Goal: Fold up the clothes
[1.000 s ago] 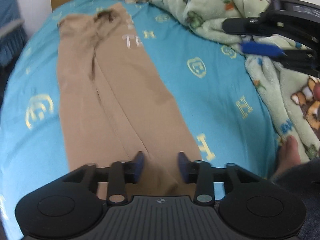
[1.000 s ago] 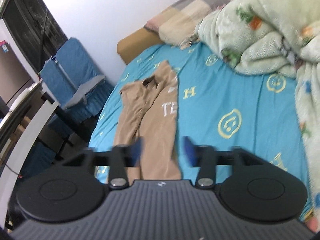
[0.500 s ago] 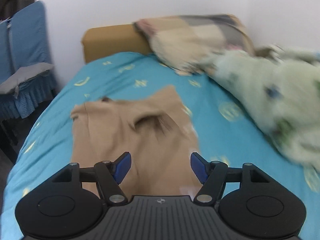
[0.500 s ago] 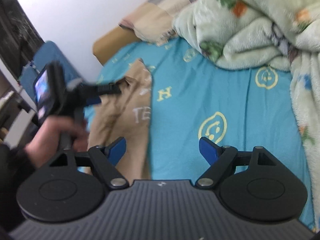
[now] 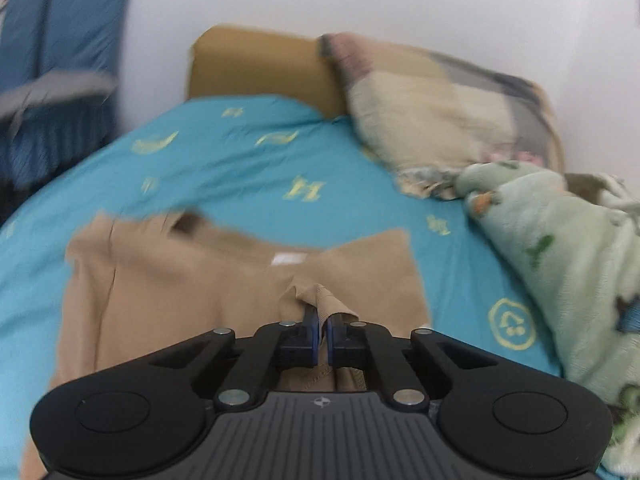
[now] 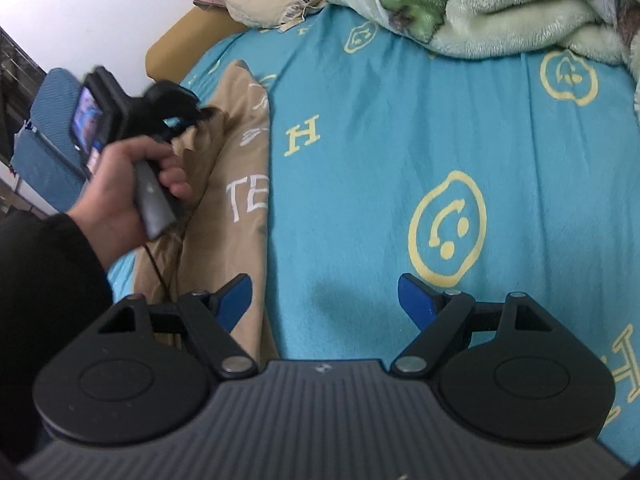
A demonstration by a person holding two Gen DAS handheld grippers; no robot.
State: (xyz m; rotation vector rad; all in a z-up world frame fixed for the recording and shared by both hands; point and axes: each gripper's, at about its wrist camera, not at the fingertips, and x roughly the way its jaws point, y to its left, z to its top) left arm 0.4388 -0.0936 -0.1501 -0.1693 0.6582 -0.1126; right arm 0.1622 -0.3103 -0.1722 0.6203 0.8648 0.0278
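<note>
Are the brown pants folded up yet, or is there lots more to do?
Just getting going. Done: the tan pants lie spread on the blue bedsheet. In hand: the left gripper is pinched shut on a bunched bit of the fabric, while the right gripper is open and holds nothing. Left: there is no neat folded stack in view, so the folding itself probably remains to be done.

Home bedroom, bed with teal sheet (image 5: 240,168), pillow (image 5: 432,120), fleece blanket (image 6: 500,4)
</note>
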